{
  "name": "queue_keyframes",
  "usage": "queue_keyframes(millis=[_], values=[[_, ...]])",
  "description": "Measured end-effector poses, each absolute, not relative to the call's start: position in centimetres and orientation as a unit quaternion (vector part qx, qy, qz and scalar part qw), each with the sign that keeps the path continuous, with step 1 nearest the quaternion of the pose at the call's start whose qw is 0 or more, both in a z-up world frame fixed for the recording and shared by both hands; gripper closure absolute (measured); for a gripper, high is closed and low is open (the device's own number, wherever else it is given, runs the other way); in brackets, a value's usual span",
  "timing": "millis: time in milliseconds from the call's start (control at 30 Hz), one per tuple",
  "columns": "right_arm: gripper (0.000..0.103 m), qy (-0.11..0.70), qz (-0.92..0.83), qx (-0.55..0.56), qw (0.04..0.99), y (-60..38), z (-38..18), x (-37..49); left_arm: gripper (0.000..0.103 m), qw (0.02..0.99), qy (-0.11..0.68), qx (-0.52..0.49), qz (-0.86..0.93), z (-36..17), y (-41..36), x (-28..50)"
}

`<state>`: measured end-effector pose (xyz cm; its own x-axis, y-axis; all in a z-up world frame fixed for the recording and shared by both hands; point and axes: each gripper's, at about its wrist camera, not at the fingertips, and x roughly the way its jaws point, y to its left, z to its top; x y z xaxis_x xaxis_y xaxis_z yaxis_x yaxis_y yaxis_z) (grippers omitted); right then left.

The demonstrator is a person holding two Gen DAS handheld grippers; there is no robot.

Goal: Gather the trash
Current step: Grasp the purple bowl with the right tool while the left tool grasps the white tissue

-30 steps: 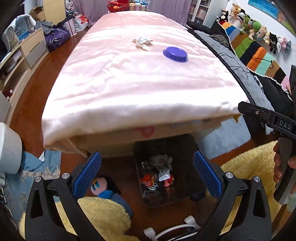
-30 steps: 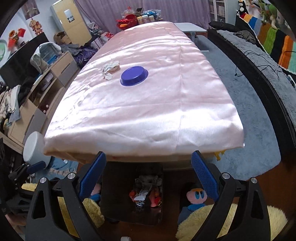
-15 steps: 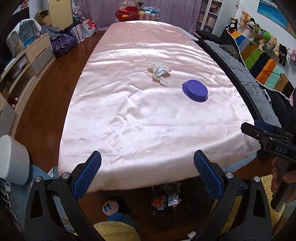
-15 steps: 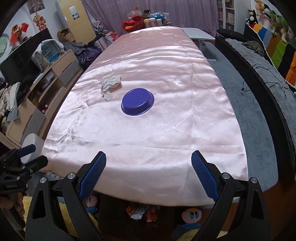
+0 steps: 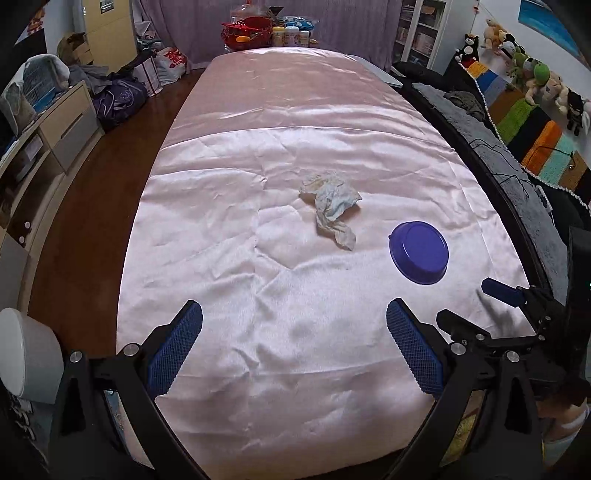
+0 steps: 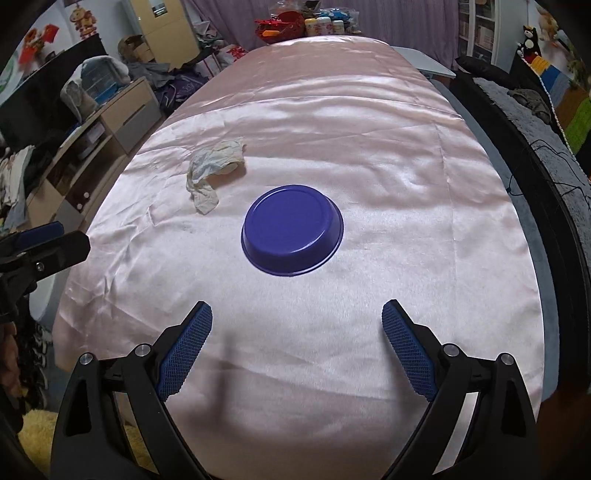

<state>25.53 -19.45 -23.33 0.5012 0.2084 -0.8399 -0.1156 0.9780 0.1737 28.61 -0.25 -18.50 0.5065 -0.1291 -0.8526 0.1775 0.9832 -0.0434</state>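
Note:
A crumpled white tissue [image 5: 332,206] lies near the middle of the pink satin-covered table [image 5: 258,155]. To its right an upturned purple bowl [image 5: 419,252] rests on the cloth. My left gripper [image 5: 293,325] hangs open over the table's near end, well short of the tissue, with nothing between its blue pads. In the right wrist view the same bowl [image 6: 291,229] sits straight ahead and the tissue [image 6: 214,168] lies to its left. My right gripper [image 6: 297,317] is open and empty just before the bowl. The right gripper [image 5: 517,310] also shows at the left view's right edge.
Bottles and a red basket [image 5: 251,29] stand at the table's far end. A wooden drawer unit [image 5: 55,125] and bags line the left wall. A dark sofa with a striped blanket [image 5: 524,122] runs along the right. A white bin [image 5: 26,358] sits low left.
Both grippers have risen from below the table edge, where a bin with trash was in view, to above the tabletop. The tissue and bowl now look closer. Both stay open.

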Motion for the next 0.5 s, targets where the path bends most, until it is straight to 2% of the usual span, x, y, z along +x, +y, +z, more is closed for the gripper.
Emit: queue_keyframes(millis=[367, 500], values=[[0.008, 0.467, 0.070, -0.016, 0.881, -16.9, -24.7, 29.2, 0.008, 0.862, 0.498, 0.027, -0.087, -19.7, -0.6, 33.8], [0.012, 0.452, 0.074, -0.022, 0.888, -16.7, -24.8, 30.0, 0.008, 0.860, 0.501, 0.030, -0.092, -20.2, -1.0, 35.0]])
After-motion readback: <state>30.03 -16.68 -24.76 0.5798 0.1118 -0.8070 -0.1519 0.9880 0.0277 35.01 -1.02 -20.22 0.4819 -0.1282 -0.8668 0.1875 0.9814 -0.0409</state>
